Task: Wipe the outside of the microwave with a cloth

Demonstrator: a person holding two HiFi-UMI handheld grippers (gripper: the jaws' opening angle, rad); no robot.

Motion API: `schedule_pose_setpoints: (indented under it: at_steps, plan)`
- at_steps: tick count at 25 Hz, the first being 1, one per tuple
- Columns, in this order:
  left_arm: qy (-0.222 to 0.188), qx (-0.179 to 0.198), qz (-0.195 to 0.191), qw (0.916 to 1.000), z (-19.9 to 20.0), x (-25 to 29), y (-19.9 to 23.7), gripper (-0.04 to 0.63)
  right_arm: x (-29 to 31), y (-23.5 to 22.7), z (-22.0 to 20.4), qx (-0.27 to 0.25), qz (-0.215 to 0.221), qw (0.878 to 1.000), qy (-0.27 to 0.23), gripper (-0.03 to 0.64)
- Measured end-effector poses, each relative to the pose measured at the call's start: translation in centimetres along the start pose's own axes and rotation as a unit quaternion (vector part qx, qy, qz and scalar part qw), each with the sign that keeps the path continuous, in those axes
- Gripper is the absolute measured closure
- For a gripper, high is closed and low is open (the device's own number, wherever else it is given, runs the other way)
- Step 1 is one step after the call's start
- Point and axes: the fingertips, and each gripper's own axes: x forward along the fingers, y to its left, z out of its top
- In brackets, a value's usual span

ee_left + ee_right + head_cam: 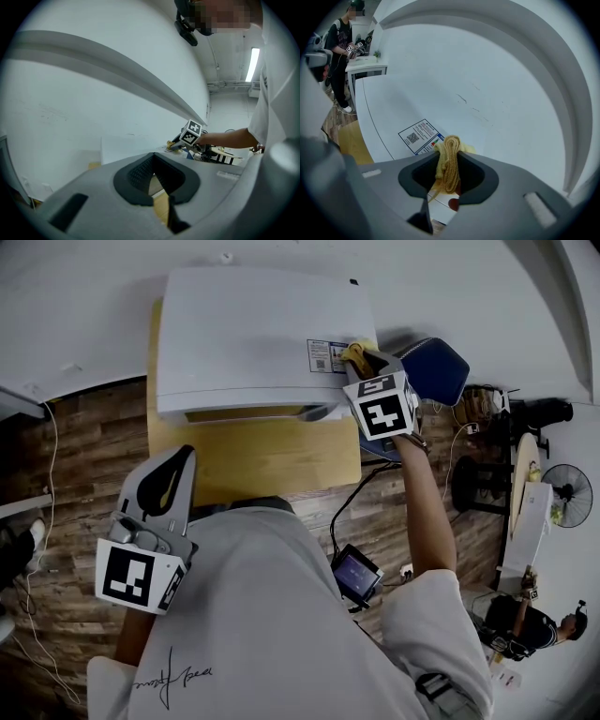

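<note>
Cloth [451, 164]: lower folds hidden inside the right tongs [449, 151]; its full extent cannot be told.
Microwave [253, 334]: upper centre of the head view, only its top shows; front out of sight.
Sticker [421, 136]: print too small to read.
Desk [272, 457]: near edge hidden behind the person's shirt [272, 615].

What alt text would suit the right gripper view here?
The right hand-held gripper clamps a folded yellow cloth on top of the white microwave, beside a printed label with a QR code. Far off at upper left, a person stands by a white table.
</note>
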Motion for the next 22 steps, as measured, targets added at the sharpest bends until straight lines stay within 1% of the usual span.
schedule_pose_setpoints:
  at_steps: [8,18,22]
  plan:
    - [-0.003,0.0,0.012,0.9999,0.1,-0.8,0.3,0.6,-0.3,2.2,2.1,-0.011,0.015,1.0,-0.015,0.499]
    - [-0.008,-0.003,0.028,0.9996,0.1,-2.3,0.6,0.598,-0.5,5.0,4.8,-0.01,0.036,0.999,-0.031,0.497]
    - [-0.008,-0.013,0.033,0.9993,-0.3,-2.9,0.8,0.6,-0.4,6.2,6.0,-0.016,0.047,0.998,-0.039,0.495]
